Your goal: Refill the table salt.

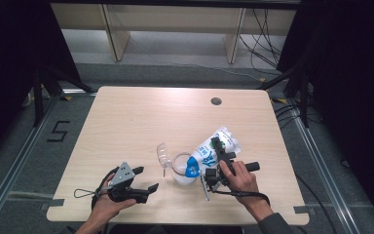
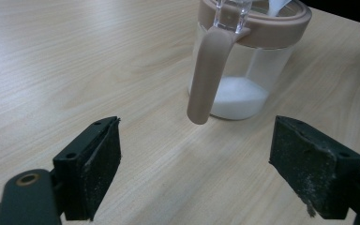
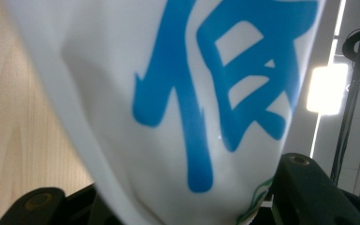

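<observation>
your left gripper sits low at the near edge of the table, jaws spread wide with nothing between them, pointing at the jar a bit ahead. the jar stands upright near the middle front, lid flipped open, white powder at the bottom. your right gripper is clamped on the bag, which is tipped with its blue end over the jar's mouth.
</observation>
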`<action>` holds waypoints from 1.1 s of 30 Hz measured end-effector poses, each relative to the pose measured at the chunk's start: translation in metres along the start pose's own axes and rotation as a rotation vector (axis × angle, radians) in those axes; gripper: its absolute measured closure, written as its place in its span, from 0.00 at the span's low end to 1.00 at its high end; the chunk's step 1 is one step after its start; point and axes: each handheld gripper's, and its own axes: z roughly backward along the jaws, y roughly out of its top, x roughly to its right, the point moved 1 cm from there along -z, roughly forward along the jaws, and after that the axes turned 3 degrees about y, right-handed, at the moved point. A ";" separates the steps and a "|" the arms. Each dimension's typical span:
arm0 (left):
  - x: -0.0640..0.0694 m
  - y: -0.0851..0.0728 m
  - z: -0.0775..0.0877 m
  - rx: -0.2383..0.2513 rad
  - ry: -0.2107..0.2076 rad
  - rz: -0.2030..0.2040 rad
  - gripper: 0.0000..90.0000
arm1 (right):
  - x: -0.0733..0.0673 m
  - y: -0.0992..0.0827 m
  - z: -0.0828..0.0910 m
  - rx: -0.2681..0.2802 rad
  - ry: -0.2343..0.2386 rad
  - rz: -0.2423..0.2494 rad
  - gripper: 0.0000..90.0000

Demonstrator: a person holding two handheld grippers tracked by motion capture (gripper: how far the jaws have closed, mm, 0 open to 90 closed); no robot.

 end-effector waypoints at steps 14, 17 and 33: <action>0.001 0.000 0.000 0.002 0.000 0.000 0.18 | -0.002 0.000 0.001 -0.007 0.003 -0.020 0.67; 0.000 0.000 0.000 0.003 0.000 -0.004 0.18 | -0.002 0.000 0.001 -0.007 0.003 -0.018 0.67; 0.000 0.000 0.000 0.002 0.000 -0.002 0.18 | -0.001 0.000 0.001 -0.004 0.000 -0.007 0.69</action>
